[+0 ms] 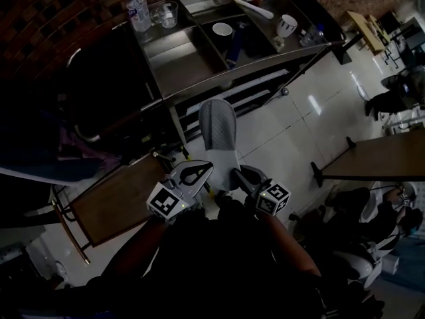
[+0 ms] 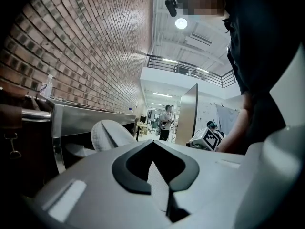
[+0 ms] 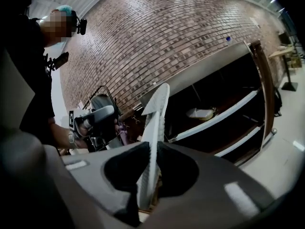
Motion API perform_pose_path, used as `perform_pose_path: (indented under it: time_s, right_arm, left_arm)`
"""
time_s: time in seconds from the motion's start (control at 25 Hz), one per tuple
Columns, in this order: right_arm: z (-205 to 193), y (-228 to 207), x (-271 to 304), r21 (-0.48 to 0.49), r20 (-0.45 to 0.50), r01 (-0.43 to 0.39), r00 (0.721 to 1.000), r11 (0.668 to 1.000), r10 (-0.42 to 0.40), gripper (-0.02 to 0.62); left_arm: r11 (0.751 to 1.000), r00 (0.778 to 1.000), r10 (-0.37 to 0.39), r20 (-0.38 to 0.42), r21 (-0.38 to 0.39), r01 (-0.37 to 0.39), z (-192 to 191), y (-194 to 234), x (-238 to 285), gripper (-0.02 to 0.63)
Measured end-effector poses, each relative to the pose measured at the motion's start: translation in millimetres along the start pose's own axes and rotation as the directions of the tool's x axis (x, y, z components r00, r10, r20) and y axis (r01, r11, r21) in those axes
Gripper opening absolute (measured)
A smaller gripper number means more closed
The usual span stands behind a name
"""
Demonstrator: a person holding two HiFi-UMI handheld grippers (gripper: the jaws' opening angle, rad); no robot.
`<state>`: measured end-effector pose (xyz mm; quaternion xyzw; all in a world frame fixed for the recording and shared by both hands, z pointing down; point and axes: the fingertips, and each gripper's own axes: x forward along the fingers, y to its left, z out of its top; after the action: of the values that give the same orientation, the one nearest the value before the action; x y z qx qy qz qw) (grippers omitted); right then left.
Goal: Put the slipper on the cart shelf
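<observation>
A white and grey slipper point(image 1: 218, 135) hangs sole-edge up in front of the steel cart point(image 1: 174, 90). My right gripper point(image 1: 234, 176) is shut on its heel end; in the right gripper view the slipper point(image 3: 153, 128) stands on edge, clamped between the dark pads point(image 3: 125, 173). The cart's white lower shelves point(image 3: 217, 118) lie beyond it, to the right. My left gripper point(image 1: 207, 167) hovers just left of the slipper, jaws shut with nothing between them. From the left gripper view the slipper's toe point(image 2: 110, 135) shows beside the cart's steel rim point(image 2: 86, 116).
The cart's top tray holds a water bottle point(image 1: 138, 10), a glass mug point(image 1: 164, 14), a bowl point(image 1: 222, 28) and a cup point(image 1: 287, 25). A wooden stool point(image 1: 113, 201) stands at my left, a brown table point(image 1: 378, 158) at my right. A white object point(image 3: 200, 113) lies on a cart shelf.
</observation>
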<state>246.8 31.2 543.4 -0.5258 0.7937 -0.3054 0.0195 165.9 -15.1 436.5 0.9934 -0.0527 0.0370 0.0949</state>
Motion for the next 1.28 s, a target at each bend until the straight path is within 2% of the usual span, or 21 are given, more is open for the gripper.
perform_pose_path:
  time_s: [0.16, 0.28, 0.44, 0.64, 0.92, 1.08, 1.28]
  right_arm:
    - [-4.6, -13.2, 6.2, 0.008, -0.031, -0.041, 0.999, 0.999, 0.041, 0.052]
    - [-5.7, -26.6, 13.3, 0.048, -0.047, -0.079, 0.996, 0.996, 0.081, 0.052]
    - [-7.0, -49.2, 24.0, 0.053, -0.096, -0.136, 0.985, 0.989, 0.141, 0.052]
    - [-8.0, -76.8, 37.3, 0.113, -0.146, -0.208, 0.964, 0.972, 0.223, 0.052]
    - [3.3, -104.2, 55.8, 0.159, -0.196, -0.305, 0.922, 0.939, 0.333, 0.052]
    - [5.4, -117.1, 67.1, 0.194, -0.227, -0.325, 0.903, 0.925, 0.365, 0.052]
    - [9.6, -135.0, 86.6, 0.228, -0.232, -0.301, 0.907, 0.926, 0.352, 0.052]
  left_arm:
    - [0.999, 0.999, 0.038, -0.005, 0.005, -0.038, 0.8, 10.4, 7.7, 0.003]
    - [0.996, 0.996, 0.087, -0.011, 0.005, -0.087, 0.2, 20.0, 17.6, 0.003]
    - [0.987, 0.987, 0.159, -0.025, 0.009, -0.159, 0.2, 32.3, 36.4, 0.003]
    - [0.968, 0.967, 0.251, -0.032, -0.004, -0.252, 5.8, 47.1, 59.6, 0.003]
    - [0.937, 0.934, 0.35, -0.073, 0.015, -0.35, 6.7, 64.0, 94.3, 0.003]
    - [0.923, 0.92, 0.384, -0.072, 0.028, -0.383, 12.3, 63.3, 108.3, 0.002]
    - [0.912, 0.907, 0.411, -0.093, 0.042, -0.408, 11.5, 63.4, 110.5, 0.003]
